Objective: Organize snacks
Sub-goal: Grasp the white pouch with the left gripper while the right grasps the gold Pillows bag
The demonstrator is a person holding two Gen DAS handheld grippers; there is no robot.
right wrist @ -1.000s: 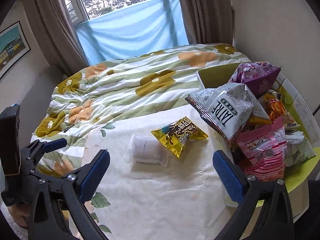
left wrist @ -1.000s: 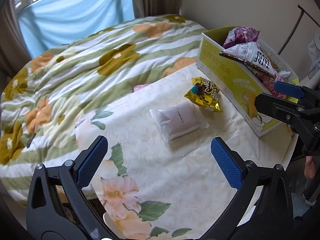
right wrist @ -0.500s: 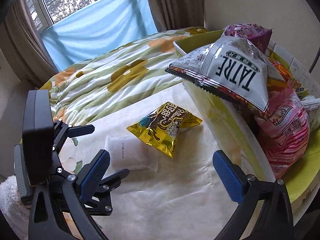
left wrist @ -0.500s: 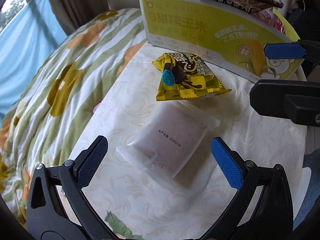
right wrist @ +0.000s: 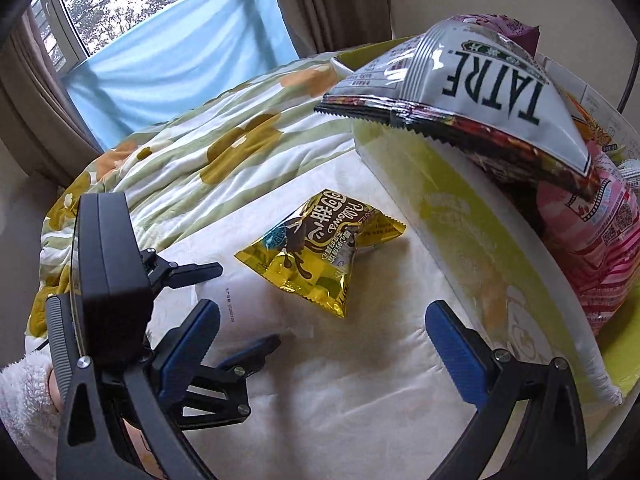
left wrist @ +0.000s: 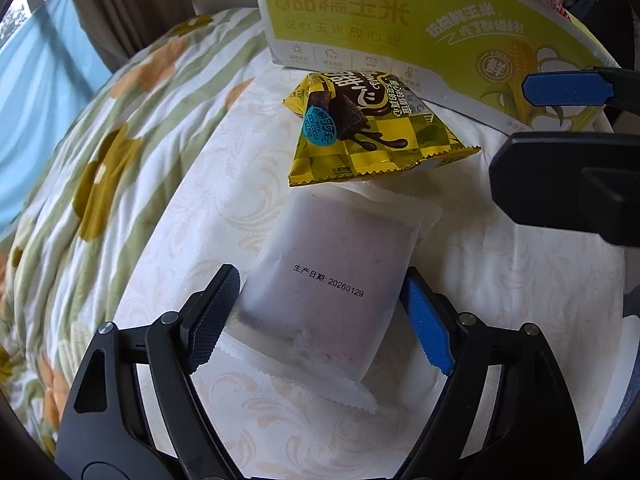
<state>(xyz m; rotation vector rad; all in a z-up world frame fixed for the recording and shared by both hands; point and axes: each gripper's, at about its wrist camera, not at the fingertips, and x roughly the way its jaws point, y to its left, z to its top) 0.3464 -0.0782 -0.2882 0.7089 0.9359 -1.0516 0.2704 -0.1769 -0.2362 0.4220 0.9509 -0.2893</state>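
A quilted bedspread (right wrist: 224, 148) with green stripes and mustard and orange flowers fills the far side, puffy and creased, below a smooth pale blue window cover (right wrist: 176, 60). Nearer, the round table wears a cream damask tablecloth (left wrist: 248, 184), its scroll pattern faintly raised. Along the table's right side sits the yellow-green cardboard box (left wrist: 400, 16), glossy, printed with Chinese lettering and a corn cob, already heaped with snacks: a shiny white TATRE bag (right wrist: 480, 92) with a serrated seam juts over the box wall, resting on a crinkled pink striped bag (right wrist: 596, 240). On the cloth just beside the box lies the yellow chocolate pillow packet (left wrist: 368, 132), puffed foil with zigzag edges. Touching its near edge is the frosted white snack pouch (left wrist: 332, 280), soft, rectangular, translucent, stamped with a date code. The left gripper (left wrist: 320, 304) has its textured blue pads pressed against both long sides of that pouch, clamped on it while it lies on the cloth. The right gripper (right wrist: 320, 340) hangs spread wide above bare tablecloth, near the yellow packet, holding nothing.
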